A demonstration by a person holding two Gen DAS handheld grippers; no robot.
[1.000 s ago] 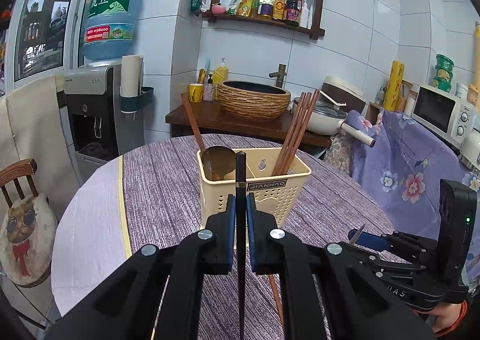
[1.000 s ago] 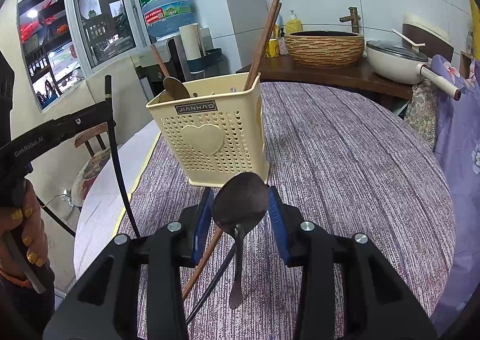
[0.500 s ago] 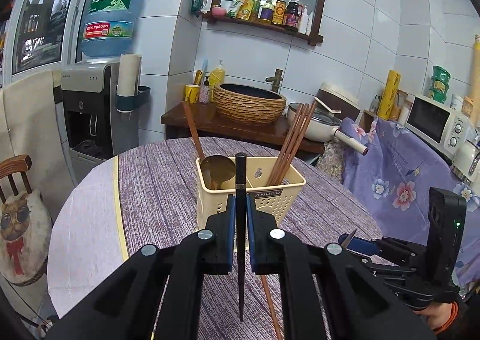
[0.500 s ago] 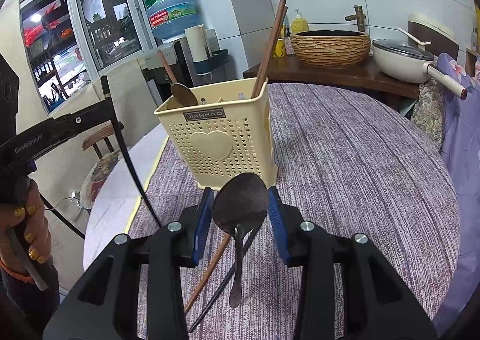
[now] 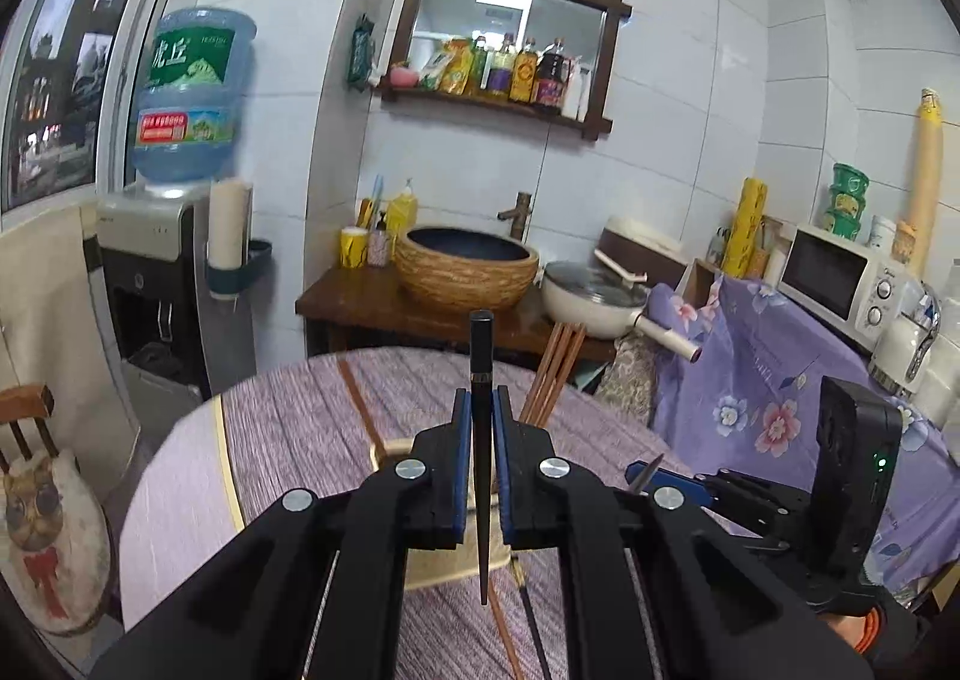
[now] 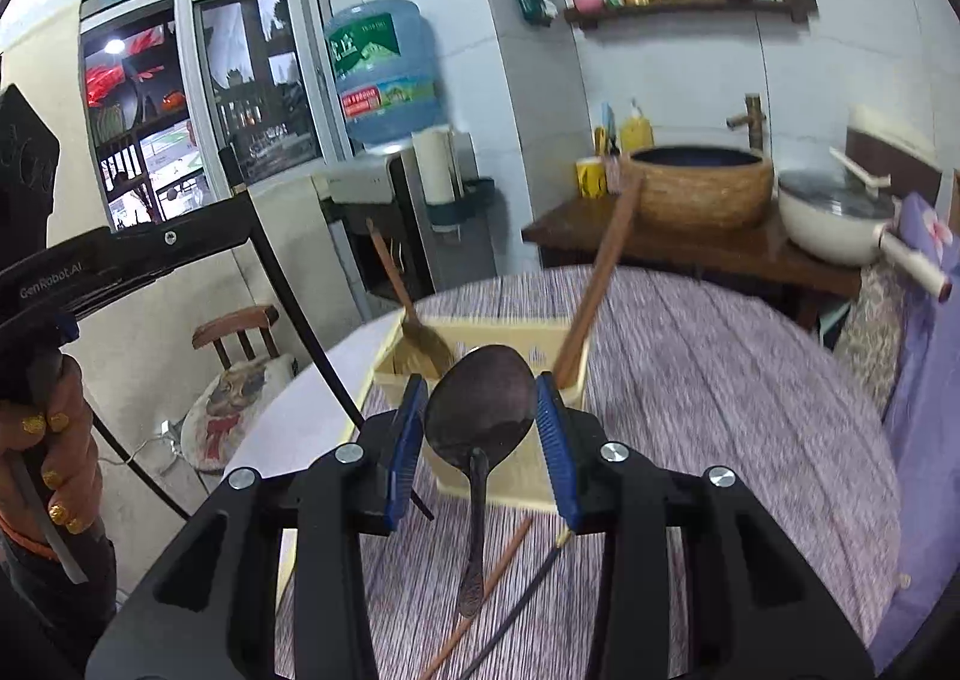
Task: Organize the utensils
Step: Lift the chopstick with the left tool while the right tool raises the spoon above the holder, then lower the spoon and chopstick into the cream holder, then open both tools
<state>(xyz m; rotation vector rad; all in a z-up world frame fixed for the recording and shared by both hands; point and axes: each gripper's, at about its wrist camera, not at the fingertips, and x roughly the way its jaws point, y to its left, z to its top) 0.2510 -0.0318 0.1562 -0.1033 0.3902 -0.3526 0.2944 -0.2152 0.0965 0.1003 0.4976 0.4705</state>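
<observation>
My left gripper [image 5: 478, 410] is shut on a black chopstick [image 5: 481, 356] that stands upright between its blue pads, lifted above the table. Behind it, mostly hidden, is the cream utensil basket [image 5: 390, 447] with brown chopsticks [image 5: 555, 374] in it. My right gripper [image 6: 480, 389] is shut on the bowl of a dark metal spoon [image 6: 480, 410], whose handle hangs down. The basket [image 6: 498, 329] just beyond it holds a wooden spoon [image 6: 414, 320] and brown chopsticks [image 6: 594, 290]. One brown chopstick [image 6: 486, 590] and one black chopstick [image 6: 522, 602] lie on the purple cloth below.
The round table [image 6: 720, 380] has a purple striped cloth. A chair with a cat cushion [image 5: 42, 524] stands at its left, a water dispenser [image 5: 156, 272] behind. A wooden side table [image 5: 384, 308] carries a woven basin and a pan. A microwave [image 5: 840, 278] sits right.
Both grippers have risen with the black chopstick and the spoon still held. The basket and table now sit lower in both views.
</observation>
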